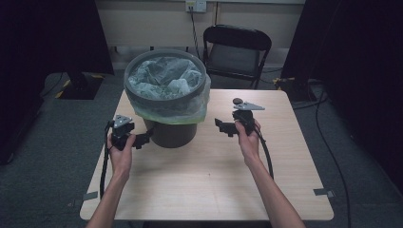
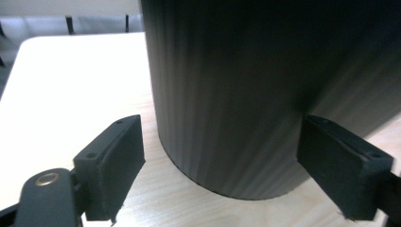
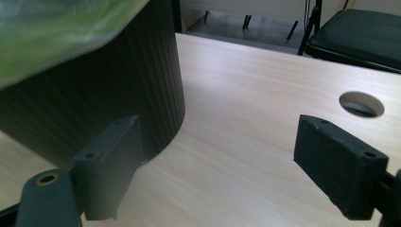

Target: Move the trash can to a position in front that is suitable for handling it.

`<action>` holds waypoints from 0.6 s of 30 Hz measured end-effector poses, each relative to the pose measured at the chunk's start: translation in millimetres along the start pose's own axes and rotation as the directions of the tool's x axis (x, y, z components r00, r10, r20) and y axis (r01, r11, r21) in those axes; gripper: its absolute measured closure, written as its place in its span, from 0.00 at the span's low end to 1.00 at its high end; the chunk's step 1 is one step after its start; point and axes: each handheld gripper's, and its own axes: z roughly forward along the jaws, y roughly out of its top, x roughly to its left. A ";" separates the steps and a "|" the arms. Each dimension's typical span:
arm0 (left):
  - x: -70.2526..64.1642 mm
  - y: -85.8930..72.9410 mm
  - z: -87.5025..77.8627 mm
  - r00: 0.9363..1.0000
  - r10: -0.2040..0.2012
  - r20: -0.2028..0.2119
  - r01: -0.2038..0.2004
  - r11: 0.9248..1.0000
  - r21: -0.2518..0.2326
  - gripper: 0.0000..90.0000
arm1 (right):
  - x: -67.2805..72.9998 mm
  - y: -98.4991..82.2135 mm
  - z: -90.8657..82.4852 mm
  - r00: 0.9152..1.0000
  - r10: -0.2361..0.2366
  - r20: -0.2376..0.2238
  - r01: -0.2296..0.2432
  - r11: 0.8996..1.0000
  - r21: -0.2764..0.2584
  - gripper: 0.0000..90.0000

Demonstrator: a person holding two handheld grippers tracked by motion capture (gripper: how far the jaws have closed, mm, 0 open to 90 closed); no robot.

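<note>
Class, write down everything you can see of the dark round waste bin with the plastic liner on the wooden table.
The dark ribbed round waste bin stands upright on the pale wooden table, toward its far left. A grey ring rim clamps a translucent greenish plastic liner, which is crumpled inside and drapes over the outside. The left gripper points at its lower wall, jaws open and not pressing it; the right gripper is apart.

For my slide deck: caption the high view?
Two open claws, left claw and right claw, flank a bag-lined bin on the table.
</note>
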 end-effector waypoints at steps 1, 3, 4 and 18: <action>6.0 0.2 2.1 1.000 -0.011 0.003 0.011 1.000 0.005 0.14 | 0.5 3.9 2.9 1.000 -0.004 0.003 0.004 1.000 0.000 0.17; 15.0 1.3 4.2 1.000 -0.026 -0.009 0.026 1.000 0.009 0.10 | 0.2 11.8 9.3 1.000 0.001 -0.013 -0.001 1.000 0.004 0.16; 19.4 2.1 4.3 0.999 -0.029 -0.037 0.029 1.000 0.000 0.12 | 0.2 14.9 12.2 1.000 -0.003 -0.018 0.003 1.000 0.008 0.17; 58.0 18.1 28.9 0.982 -0.116 -0.147 0.108 0.992 -0.061 0.17 | -11.6 32.1 65.7 0.998 0.062 0.023 -0.063 0.998 0.024 0.17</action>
